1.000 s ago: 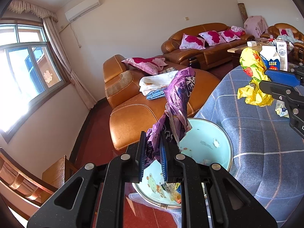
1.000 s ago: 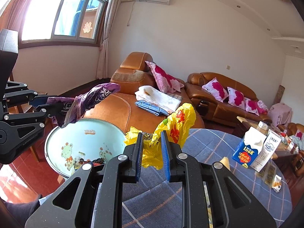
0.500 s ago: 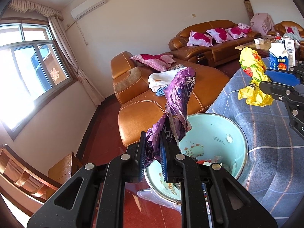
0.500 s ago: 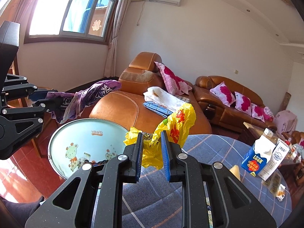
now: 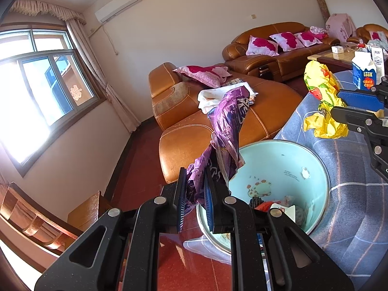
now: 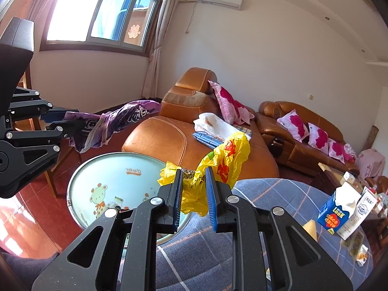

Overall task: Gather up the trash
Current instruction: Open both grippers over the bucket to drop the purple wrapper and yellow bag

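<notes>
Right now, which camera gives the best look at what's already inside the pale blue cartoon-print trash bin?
The left wrist view: it looks down into the pale blue cartoon-print trash bin, showing wrappers heaped at the bottom. The right wrist view shows the bin's inner wall, its bottom mostly hidden behind the right hand-held gripper.

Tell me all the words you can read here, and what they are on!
"LOOK": blue milk carton.
"deer", seen upside down: inside the mint trash bin.
Red double-happiness sign "囍": window.
White characters on the purple wrapper: too crumpled to read.
White carton: print too small.
</notes>
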Available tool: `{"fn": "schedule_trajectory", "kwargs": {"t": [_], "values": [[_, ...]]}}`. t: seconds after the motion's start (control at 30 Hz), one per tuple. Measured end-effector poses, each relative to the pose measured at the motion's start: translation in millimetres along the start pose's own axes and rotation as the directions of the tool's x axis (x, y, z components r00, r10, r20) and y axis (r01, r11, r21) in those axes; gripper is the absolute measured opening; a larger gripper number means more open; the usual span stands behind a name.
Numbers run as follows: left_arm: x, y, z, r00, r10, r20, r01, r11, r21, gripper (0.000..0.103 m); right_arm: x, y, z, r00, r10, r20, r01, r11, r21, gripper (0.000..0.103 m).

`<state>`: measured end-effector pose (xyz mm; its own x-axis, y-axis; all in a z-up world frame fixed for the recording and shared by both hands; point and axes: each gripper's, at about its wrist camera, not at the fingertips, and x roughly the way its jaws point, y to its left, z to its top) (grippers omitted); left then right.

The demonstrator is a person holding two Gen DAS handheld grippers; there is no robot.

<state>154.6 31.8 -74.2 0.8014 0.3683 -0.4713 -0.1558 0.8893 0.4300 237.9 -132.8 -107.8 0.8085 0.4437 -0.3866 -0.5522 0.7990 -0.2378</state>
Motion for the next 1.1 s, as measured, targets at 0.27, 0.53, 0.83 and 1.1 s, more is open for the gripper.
{"fn": "schedule_trajectory", "kwargs": {"t": [0.27,0.53,0.83,1.1], "values": [[5,0,-1,1.000,0.024,-0.014,-0.024,1.000,0.007,0.014,5,3,-1,1.000,0.029,0.003,-0.029,0.999,-0.015,0.019],[7,3,-1,0.998,0.053,-0.028,-0.053,0.999,0.006,0.014,10,7,-4,0.998,0.055,-0.009,-0.056,0.998,-0.018,0.019],[9,-1,-2,0.998,0.054,-0.035,-0.054,0.998,0.013,0.014,17,11,-5,0.996,0.087,-0.030,-0.088,0.996,-0.024,0.019],[11,1,-4,0.998,0.050,-0.046,-0.049,0.999,0.023,0.014,20,9,-5,0.994,0.097,-0.040,-0.097,0.995,-0.004,0.019]]}}
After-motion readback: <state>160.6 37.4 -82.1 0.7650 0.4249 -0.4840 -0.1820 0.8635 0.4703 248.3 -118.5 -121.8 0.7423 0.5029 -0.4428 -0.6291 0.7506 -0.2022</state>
